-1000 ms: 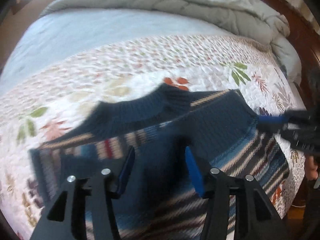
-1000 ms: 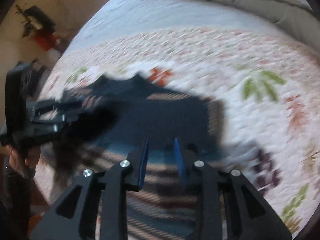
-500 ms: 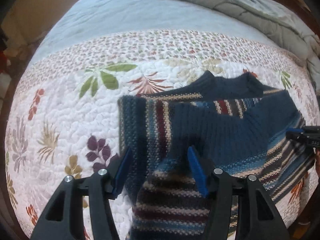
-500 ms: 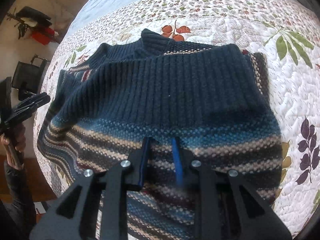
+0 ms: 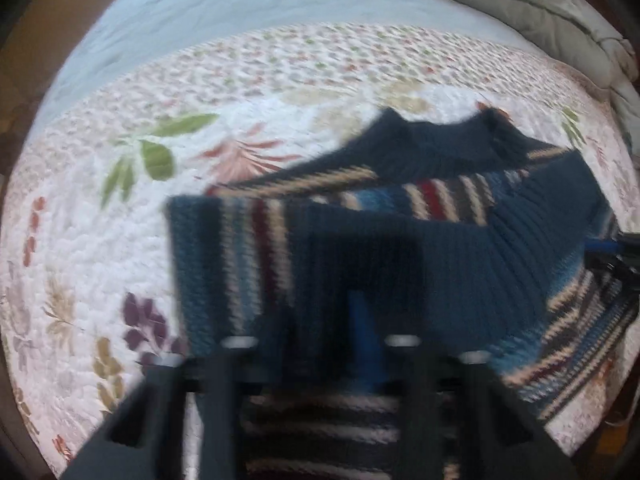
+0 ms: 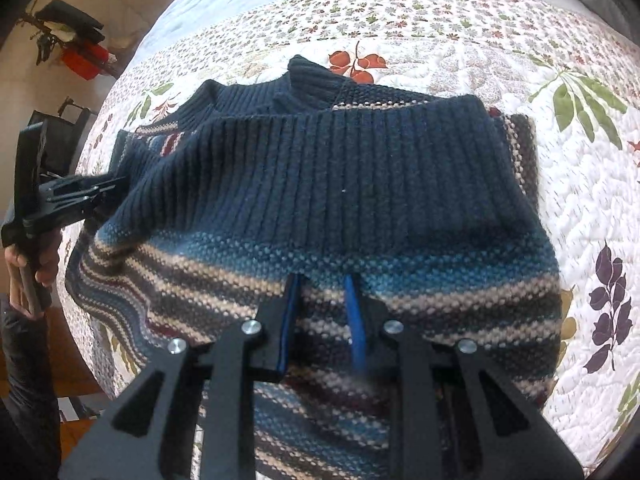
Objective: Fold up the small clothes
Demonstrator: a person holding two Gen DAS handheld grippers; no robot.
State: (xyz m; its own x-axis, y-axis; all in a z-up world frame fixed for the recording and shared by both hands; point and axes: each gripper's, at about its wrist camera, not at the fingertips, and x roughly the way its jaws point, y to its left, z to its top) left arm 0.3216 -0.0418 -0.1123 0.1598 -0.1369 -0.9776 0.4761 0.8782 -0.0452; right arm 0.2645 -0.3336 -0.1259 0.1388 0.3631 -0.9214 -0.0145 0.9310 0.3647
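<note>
Pinching the near folded edge of a striped knit sweater point(image 6: 332, 208), the right gripper point(image 6: 322, 280) has narrow jaws w/ knit bunched between its blue pads. The sweater lies on a floral quilt point(image 6: 500, 40), folded over itself, ribbed navy hem on top, collar at the far side, long axis running left-right. At the sweater's left end, the left gripper point(image 5: 320, 320) is closing on that edge; the view is blurred, pads look sunk in knit. Judged next: both lift together, each holding its own end.
</note>
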